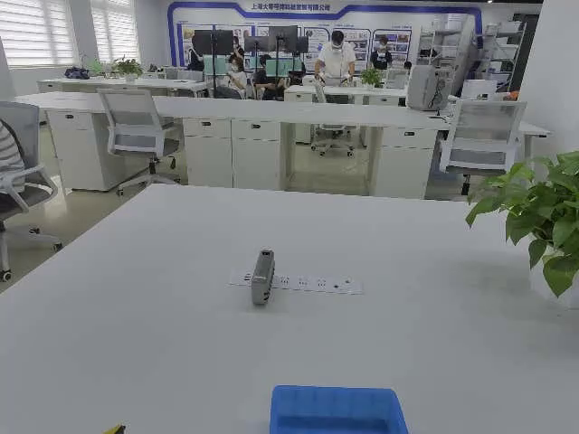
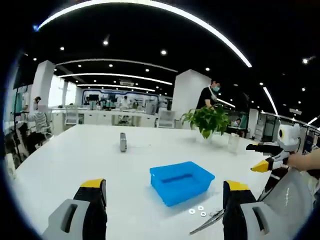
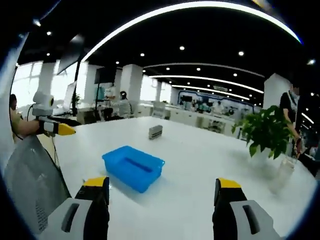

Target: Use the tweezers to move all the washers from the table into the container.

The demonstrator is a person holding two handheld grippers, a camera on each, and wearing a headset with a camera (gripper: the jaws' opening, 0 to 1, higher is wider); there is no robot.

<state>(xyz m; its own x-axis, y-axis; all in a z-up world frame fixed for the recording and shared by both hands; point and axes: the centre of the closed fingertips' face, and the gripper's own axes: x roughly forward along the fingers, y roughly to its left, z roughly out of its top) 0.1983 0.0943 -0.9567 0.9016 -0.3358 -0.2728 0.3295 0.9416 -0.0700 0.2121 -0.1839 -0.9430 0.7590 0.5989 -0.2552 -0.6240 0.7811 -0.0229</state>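
In the left gripper view a blue container (image 2: 181,182) sits on the white table (image 2: 100,160). Three small washers (image 2: 198,210) lie just in front of it, and metal tweezers (image 2: 207,224) rest beside them. My left gripper (image 2: 164,192) stands open above the table, nothing between its jaws, short of the container. The right gripper (image 2: 267,159) comes in from the right, held in a hand. In the right gripper view my right gripper (image 3: 161,187) is open and bare, the blue container (image 3: 134,167) ahead to its left. The blue container (image 1: 336,411) is at the head view's bottom edge.
A white power strip (image 1: 303,284) with a grey adapter (image 1: 262,276) lies mid-table. A potted plant (image 1: 541,217) stands at the right edge, with a clear cup (image 3: 281,175) close by. Office chairs, desks and people fill the room beyond.
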